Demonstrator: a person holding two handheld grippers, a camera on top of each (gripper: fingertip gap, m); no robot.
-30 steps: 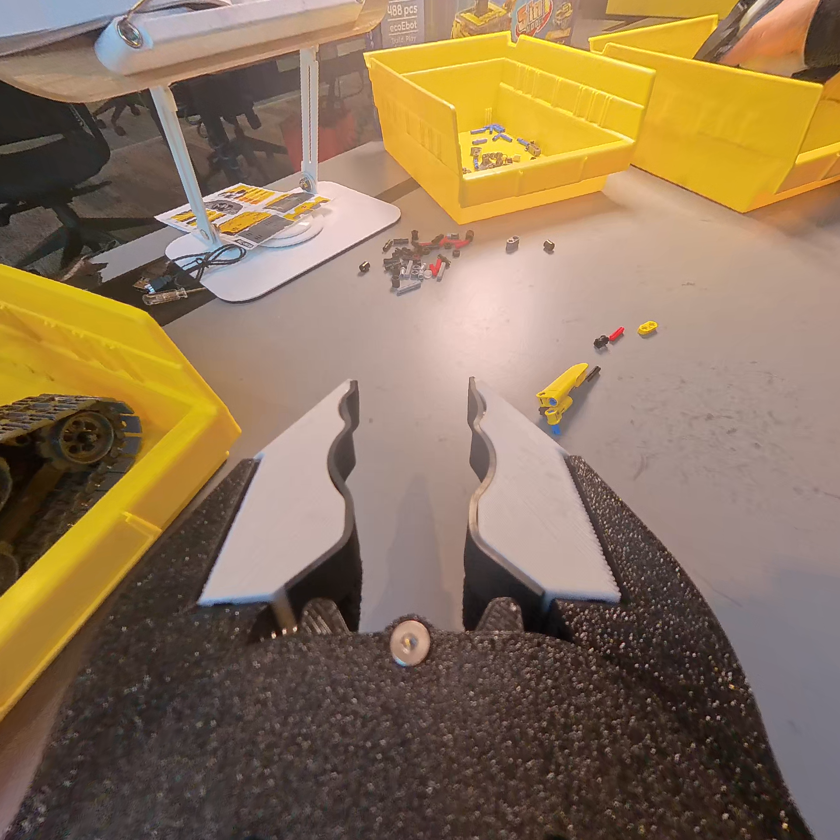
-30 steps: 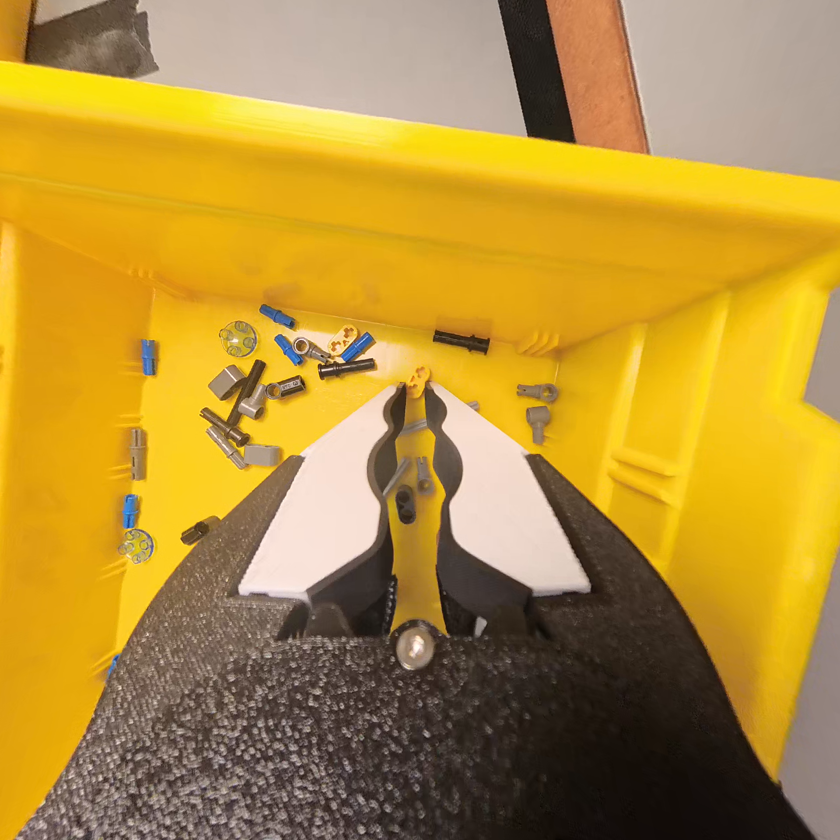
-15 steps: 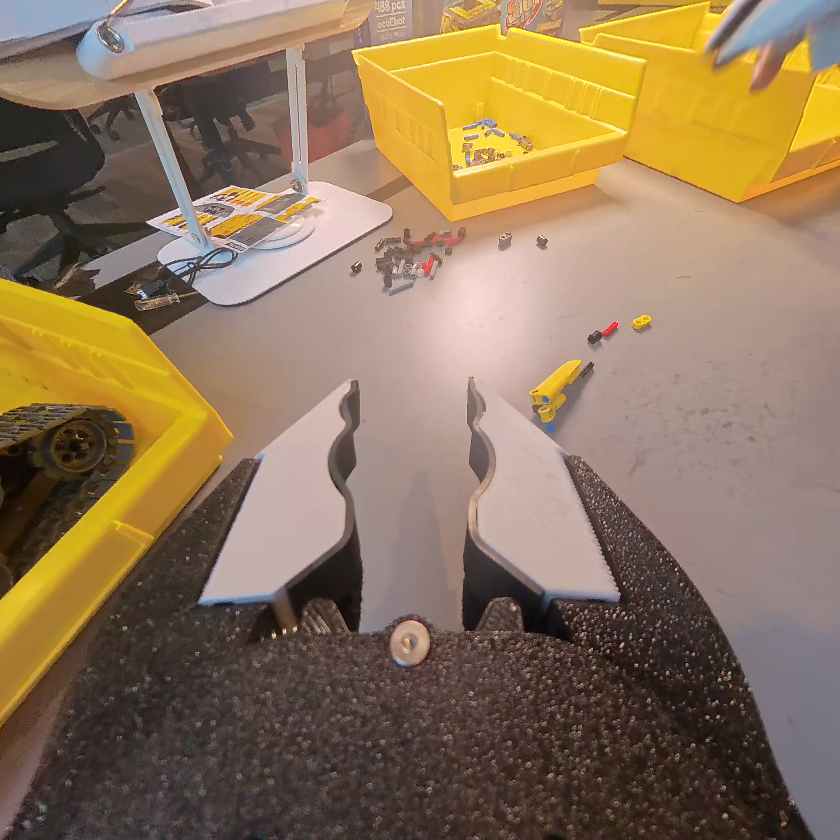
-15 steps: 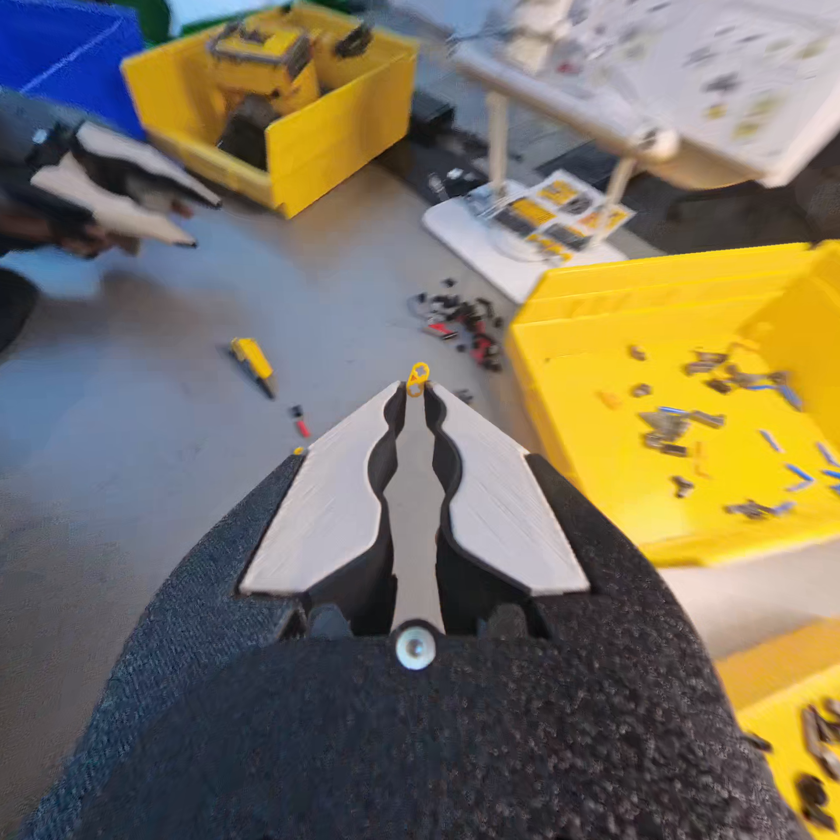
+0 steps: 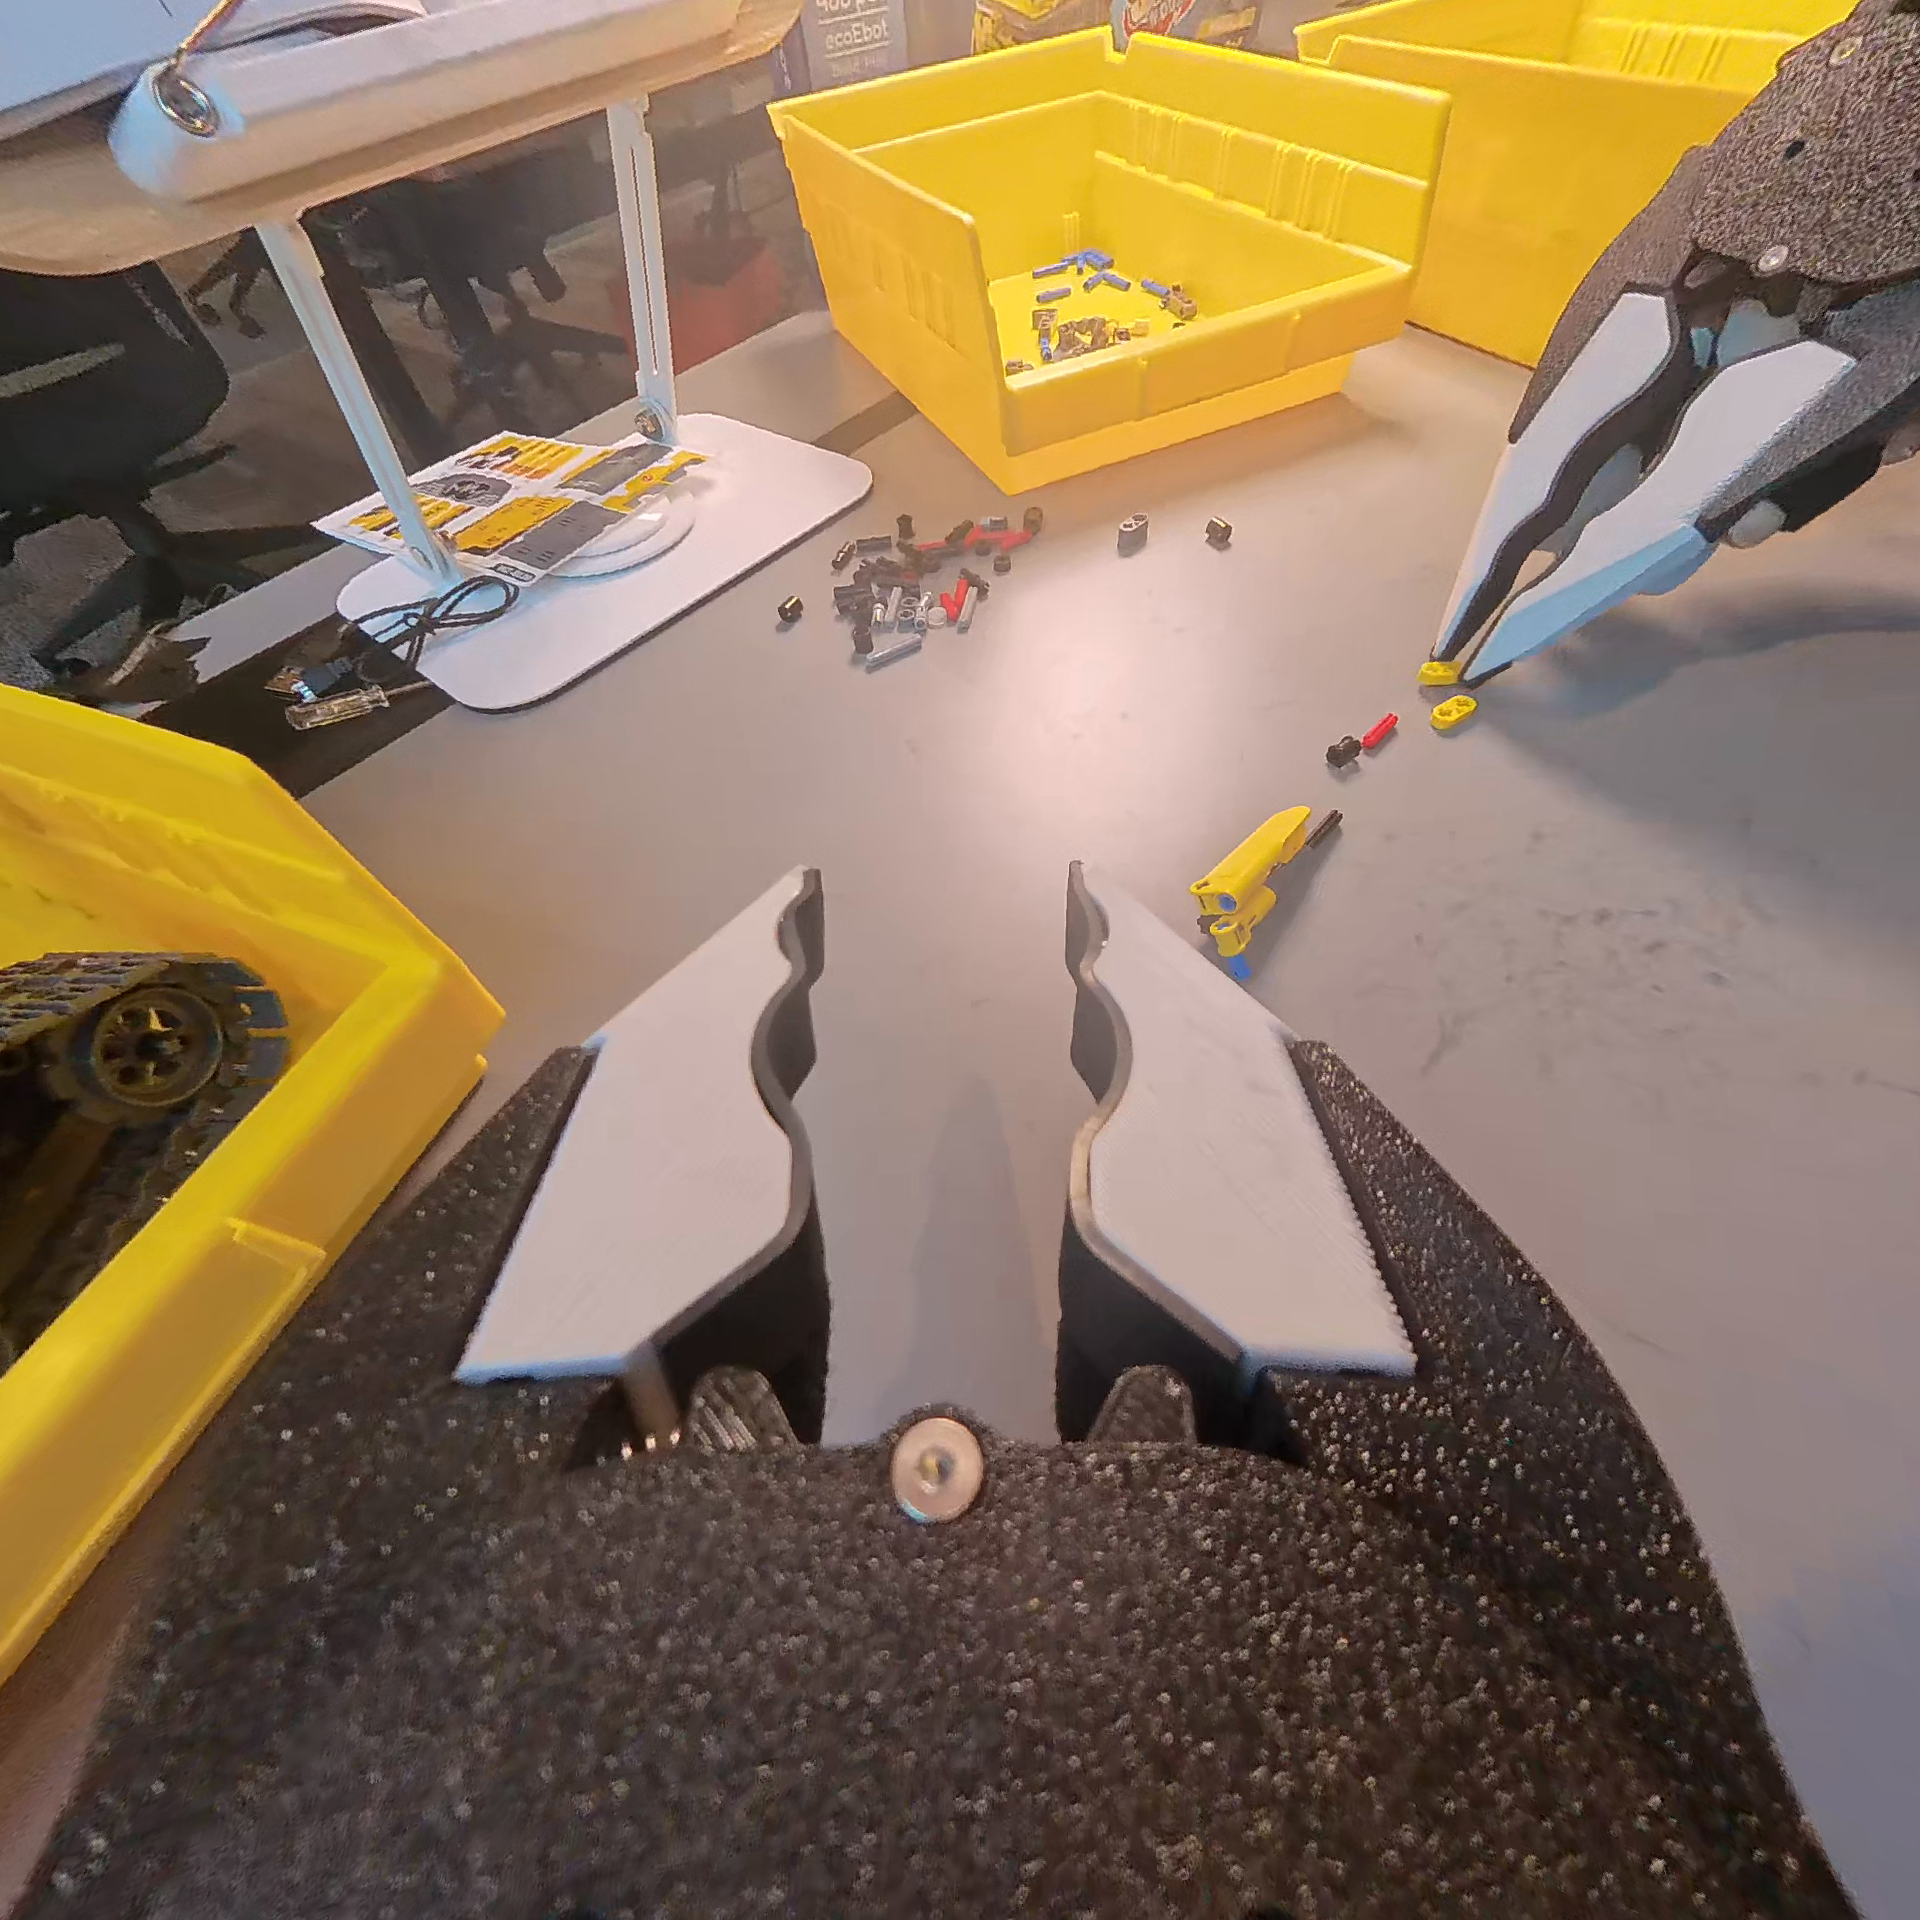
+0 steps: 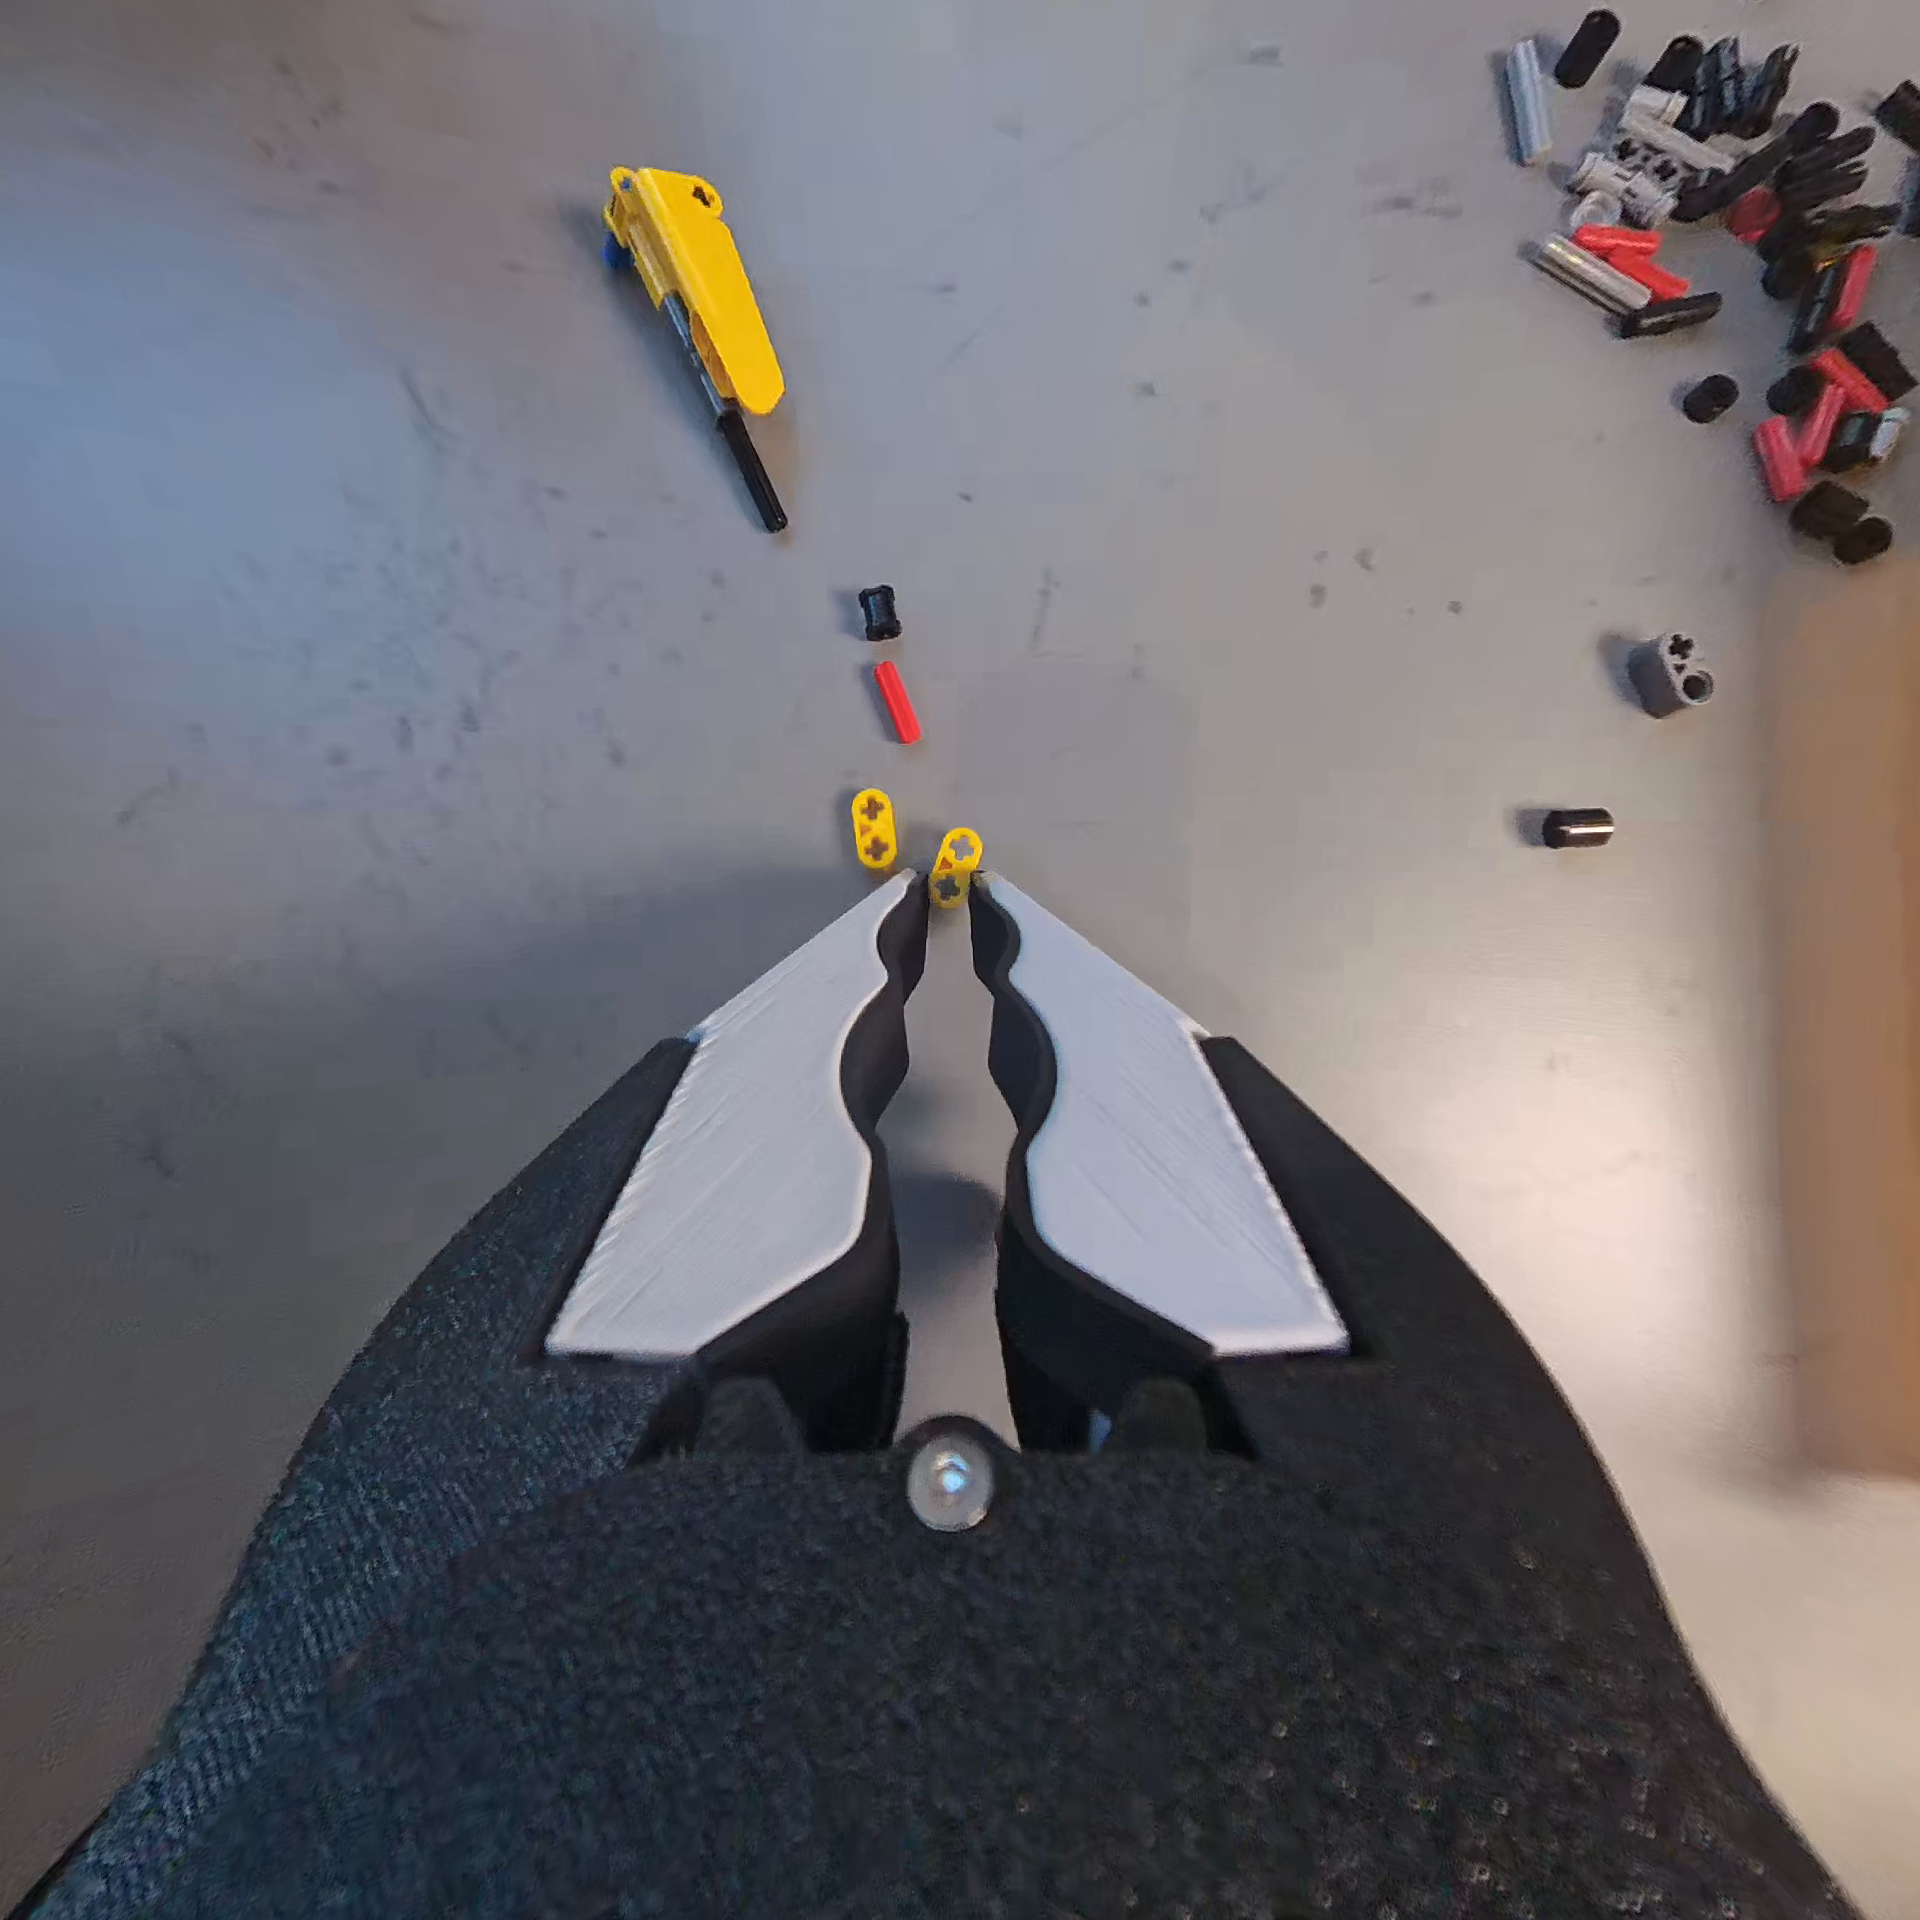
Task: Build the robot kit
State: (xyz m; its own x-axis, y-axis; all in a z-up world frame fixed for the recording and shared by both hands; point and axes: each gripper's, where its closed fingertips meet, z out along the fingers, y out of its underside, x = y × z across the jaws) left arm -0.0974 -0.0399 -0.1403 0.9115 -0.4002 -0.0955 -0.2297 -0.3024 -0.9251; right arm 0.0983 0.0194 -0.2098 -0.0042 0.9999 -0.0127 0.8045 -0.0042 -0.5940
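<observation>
Right claw (image 6: pixel 948 881) points down at the grey tabletop (image 6: pixel 1247 520), its two fingers drawn nearly together on a small yellow two-hole link (image 6: pixel 954 869), which stands tilted between the tips at or just above the surface. Whether the link already rests on the tabletop cannot be told. Just beside it, to the left in the right wrist view, a second yellow link (image 6: pixel 873 828) lies flat. Beyond those, in a rough line, come a short red pin (image 6: pixel 897 703), a black bush (image 6: pixel 879 612), and farther off a small yellow assembly with a black axle (image 6: pixel 698 286).

A loose heap of black, grey and red pieces (image 6: pixel 1745 229) sits toward the far right corner of that view, with a grey connector (image 6: pixel 1671 675) and a black sleeve (image 6: pixel 1577 828) lying apart from it.

Left claw (image 5: pixel 945 914) hovers low over bare tabletop, fingers wide apart and holding nothing, the yellow assembly just off its right finger. A yellow bin (image 5: pixel 312 1039) holding a tracked vehicle (image 5: pixel 125 1049) stands at its left. Across the tabletop stands an open yellow bin (image 5: pixel 1143 416) with small parts, near a white stand base (image 5: pixel 665 582) bearing a printed sheet (image 5: pixel 520 504).
</observation>
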